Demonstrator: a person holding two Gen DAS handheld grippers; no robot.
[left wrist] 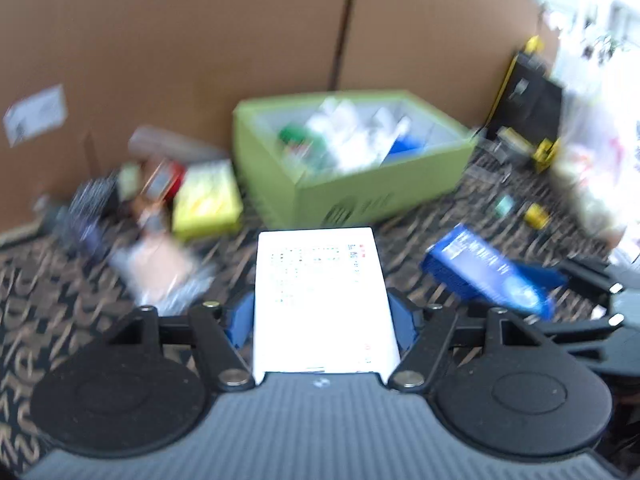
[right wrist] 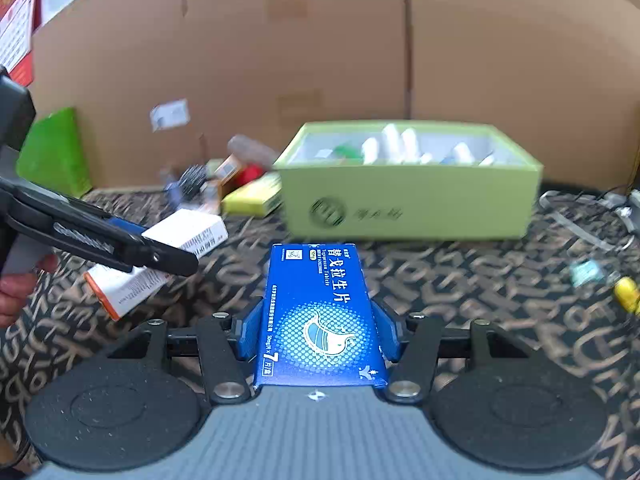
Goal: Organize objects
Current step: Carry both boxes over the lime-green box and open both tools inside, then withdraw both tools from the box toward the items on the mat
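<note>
- Left wrist view: the left gripper (left wrist: 322, 316) is clamped on a white box (left wrist: 322, 300), its blue pads pressing the box's two long sides; the box sticks forward above the patterned cloth (left wrist: 420, 216).
- Ahead of it sits an open green box (left wrist: 380, 188) holding white bottles, something green and something blue; the blur hides what they are.
- To the left of the green box lies a yellow-green carton (left wrist: 206, 200), and past it a blurred heap of small items against the cardboard wall (left wrist: 180, 40).
- On the right of this view a blue box (left wrist: 488, 276) is held in the dark jaws of the other tool.
- Right wrist view: the right gripper (right wrist: 318, 336) is clamped on the blue box (right wrist: 320, 312), pads against both long edges, white print and a round emblem facing up.
- At the left a person's hand (right wrist: 16, 292) holds the left gripper (right wrist: 132, 252), closed on the white box (right wrist: 180, 236), which has an orange end.
- Both boxes are lifted clear of the cloth, near the green box (right wrist: 408, 208) but not inside it.
- A small yellow item (right wrist: 626, 294) lies on the cloth at the far right.
</note>
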